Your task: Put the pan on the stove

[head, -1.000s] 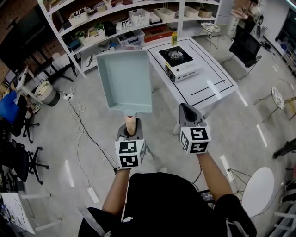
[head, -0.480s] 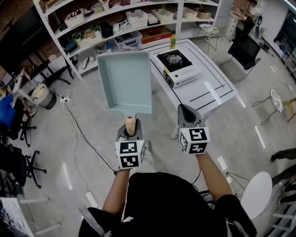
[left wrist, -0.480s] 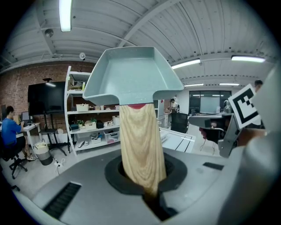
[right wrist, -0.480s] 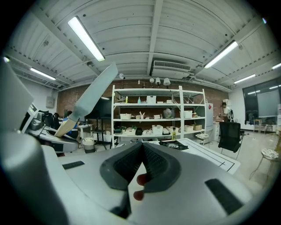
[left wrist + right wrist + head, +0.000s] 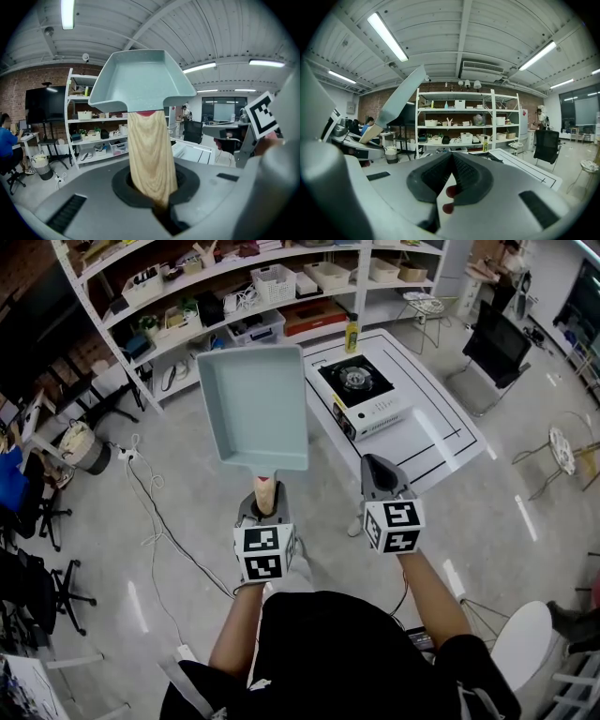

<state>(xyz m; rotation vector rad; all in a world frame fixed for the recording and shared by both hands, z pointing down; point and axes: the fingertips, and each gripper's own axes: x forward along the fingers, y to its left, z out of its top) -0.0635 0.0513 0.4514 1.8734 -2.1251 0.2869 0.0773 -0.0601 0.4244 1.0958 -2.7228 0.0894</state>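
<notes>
Nearer the stove (image 5: 361,390) now, left tongs (image 5: 265,510) clamp the pan (image 5: 253,404) by its wooden handle (image 5: 265,491); right tongs (image 5: 376,465) sit closed, empty.

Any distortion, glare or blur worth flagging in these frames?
Head view: sharp, edges bend mildly, and there is a soft glare streak on the table. Left gripper view: heavy fisheye with black corners, and the handle up close is slightly soft. Right gripper view: same fisheye, and the ceiling light is blown out.
</notes>
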